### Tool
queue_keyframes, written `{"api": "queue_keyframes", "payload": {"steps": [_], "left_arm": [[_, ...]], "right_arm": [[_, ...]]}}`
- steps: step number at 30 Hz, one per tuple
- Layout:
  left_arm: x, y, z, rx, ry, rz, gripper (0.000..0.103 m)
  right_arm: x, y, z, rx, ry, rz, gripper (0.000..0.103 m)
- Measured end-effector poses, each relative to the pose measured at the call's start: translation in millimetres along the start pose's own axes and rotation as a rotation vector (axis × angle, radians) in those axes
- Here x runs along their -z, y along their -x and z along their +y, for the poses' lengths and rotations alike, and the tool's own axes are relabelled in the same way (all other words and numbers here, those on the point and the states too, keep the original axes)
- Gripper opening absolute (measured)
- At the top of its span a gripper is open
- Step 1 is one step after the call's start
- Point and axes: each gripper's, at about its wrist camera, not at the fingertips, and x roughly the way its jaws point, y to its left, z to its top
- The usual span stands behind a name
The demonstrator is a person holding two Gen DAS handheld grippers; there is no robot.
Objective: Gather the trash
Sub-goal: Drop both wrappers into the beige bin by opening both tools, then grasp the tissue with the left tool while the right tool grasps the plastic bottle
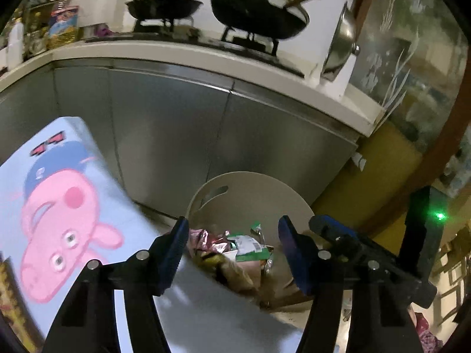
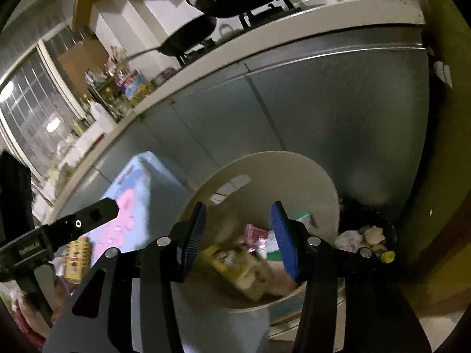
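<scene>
A round cream trash bin (image 1: 250,185) stands on the floor against the grey cabinets; it also shows in the right wrist view (image 2: 294,170). It holds wrappers, a green and white packet (image 1: 250,245) and a yellow packet (image 2: 235,267). My left gripper (image 1: 232,253) is open and empty, above the bin's near side. My right gripper (image 2: 240,235) is open and empty, over the bin's mouth. The right gripper's body (image 1: 353,244) shows to the right in the left wrist view, and the left gripper's body (image 2: 59,235) shows at the left in the right wrist view.
A light blue box with a pink pig print (image 1: 59,206) stands left of the bin. A black bin (image 2: 365,232) with scraps sits to the right. Grey cabinet doors (image 1: 176,135) rise behind, under a counter with a stove and black woks (image 1: 259,14).
</scene>
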Motion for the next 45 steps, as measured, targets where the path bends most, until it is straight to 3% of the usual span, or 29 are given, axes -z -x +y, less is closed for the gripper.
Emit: {"api": "queue_keyframes", "payload": {"steps": [4, 7, 16, 19, 29, 45], "left_arm": [[27, 55, 10, -0.036, 0.009, -0.066, 0.064], [51, 95, 23, -0.088, 0.021, -0.100, 0.071], [118, 175, 71, -0.325, 0.078, -0.082, 0.077], [137, 199, 87, -0.371, 0.113, -0.092, 0.078], [182, 259, 123, -0.444, 0.212, -0.150, 0.078], [227, 304, 167, -0.487, 0.316, -0.189, 0.078]], "right_arm": [[18, 24, 26, -0.070, -0.028, -0.011, 0.048], [40, 40, 51, -0.111, -0.030, -0.016, 0.053], [102, 60, 127, -0.163, 0.028, 0.068, 0.060], [115, 62, 149, -0.181, 0.048, 0.101, 0.060], [152, 69, 232, -0.251, 0.192, 0.181, 0.060], [186, 70, 287, -0.303, 0.312, 0.261, 0.060]]}}
